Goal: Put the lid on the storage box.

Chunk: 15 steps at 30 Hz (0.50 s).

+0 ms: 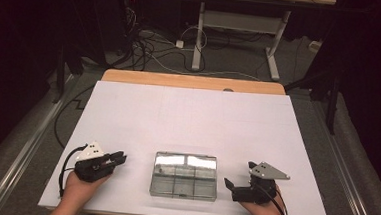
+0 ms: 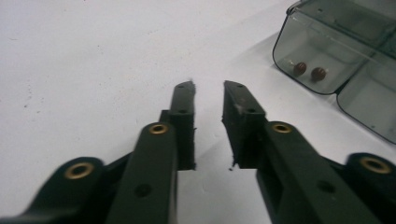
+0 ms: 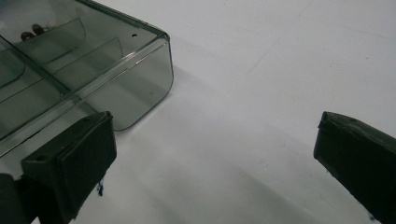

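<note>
A clear smoky box (image 1: 184, 176) with inner dividers sits on the white sheet (image 1: 188, 117) near the front edge of the table (image 1: 192, 81), about midway between the two hands. In the left gripper view two small brown beads (image 2: 309, 71) lie side by side in the box's nearest corner compartment. The left gripper (image 1: 116, 159) rests just to the box's left, held by the left hand (image 1: 80, 191), its jaws pointing toward the box with only a narrow gap between them — nothing in it. The right gripper (image 1: 231, 185) lies just to the box's right, in the right hand (image 1: 264, 212), jaws spread wide and empty — one jaw sits close beside the box's rounded corner, though I cannot tell whether it touches. Beyond the table, cables (image 1: 147, 47) trail across the floor by a desk frame (image 1: 241, 23).
</note>
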Available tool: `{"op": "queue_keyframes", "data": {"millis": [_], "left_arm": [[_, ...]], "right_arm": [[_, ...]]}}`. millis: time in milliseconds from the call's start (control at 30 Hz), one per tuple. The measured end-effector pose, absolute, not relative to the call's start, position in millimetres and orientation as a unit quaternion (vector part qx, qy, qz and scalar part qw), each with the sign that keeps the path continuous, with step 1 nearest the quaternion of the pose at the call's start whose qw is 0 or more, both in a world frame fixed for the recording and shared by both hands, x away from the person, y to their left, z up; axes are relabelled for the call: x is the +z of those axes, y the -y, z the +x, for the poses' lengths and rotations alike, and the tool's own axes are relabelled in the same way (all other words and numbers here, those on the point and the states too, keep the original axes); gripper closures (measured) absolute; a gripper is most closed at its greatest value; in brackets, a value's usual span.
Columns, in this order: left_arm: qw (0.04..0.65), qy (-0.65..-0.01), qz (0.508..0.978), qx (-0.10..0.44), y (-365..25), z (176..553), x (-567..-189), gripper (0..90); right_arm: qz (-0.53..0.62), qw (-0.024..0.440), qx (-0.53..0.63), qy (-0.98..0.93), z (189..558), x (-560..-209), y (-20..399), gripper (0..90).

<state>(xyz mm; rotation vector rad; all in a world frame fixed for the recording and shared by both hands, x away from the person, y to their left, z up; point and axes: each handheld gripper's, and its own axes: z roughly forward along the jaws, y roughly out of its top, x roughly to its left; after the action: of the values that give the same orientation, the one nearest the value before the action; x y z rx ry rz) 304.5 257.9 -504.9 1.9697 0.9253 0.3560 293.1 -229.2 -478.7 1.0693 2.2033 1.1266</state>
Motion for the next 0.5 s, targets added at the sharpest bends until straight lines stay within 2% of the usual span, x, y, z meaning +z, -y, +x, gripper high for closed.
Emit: {"op": "queue_keyframes", "data": {"millis": [167, 500], "left_arm": [[0.438, -0.375, 0.804, 0.142, -252.5, 306.7, -507.0, 44.4], [0.436, -0.388, 0.799, 0.147, -250.6, 309.8, -506.4, 4.5]], "right_arm": [[0.387, 0.223, 0.407, -0.797, 293.3, -479.9, 230.1, 0.1], [0.38, 0.224, 0.418, -0.794, 292.0, -480.3, 229.4, 0.0]]}}
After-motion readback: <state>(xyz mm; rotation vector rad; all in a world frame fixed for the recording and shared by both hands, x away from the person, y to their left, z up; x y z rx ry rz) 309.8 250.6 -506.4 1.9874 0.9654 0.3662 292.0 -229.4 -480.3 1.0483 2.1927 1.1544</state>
